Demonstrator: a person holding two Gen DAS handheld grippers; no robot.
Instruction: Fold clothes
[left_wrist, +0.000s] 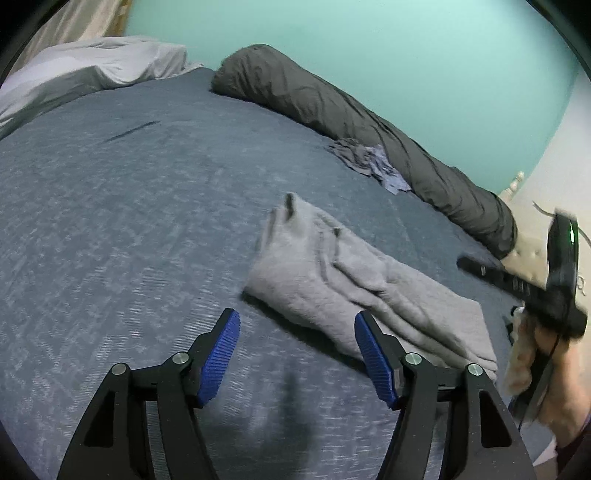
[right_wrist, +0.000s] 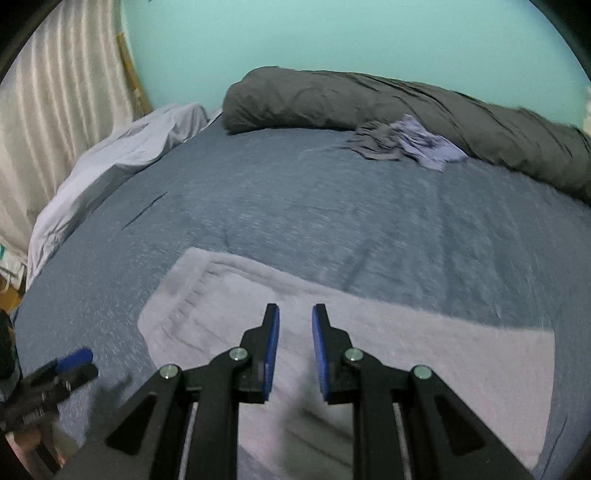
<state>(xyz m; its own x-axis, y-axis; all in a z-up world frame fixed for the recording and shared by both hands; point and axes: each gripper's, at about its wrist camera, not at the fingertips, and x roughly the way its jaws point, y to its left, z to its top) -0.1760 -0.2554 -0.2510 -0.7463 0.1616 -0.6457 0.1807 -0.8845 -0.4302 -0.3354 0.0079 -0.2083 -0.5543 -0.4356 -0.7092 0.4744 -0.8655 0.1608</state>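
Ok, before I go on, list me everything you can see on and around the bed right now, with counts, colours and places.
folded garment: 1, light grey, near edge of the bed, under the right gripper
crumpled clothes: a small pile, grey and lilac, far side, against the roll
rolled duvet: 1, dark grey, along the far edge by the wall
bed cover: 1, blue-grey, across the mattress
pale sheet: 1, light lilac-grey, bunched at the left end of the bed
curtain: 1, cream, left of the bed
wall: turquoise, behind the bed
left gripper: open, blue pads, over bare cover beside the garment
right gripper: slightly open, blue pads, over the garment, holding nothing
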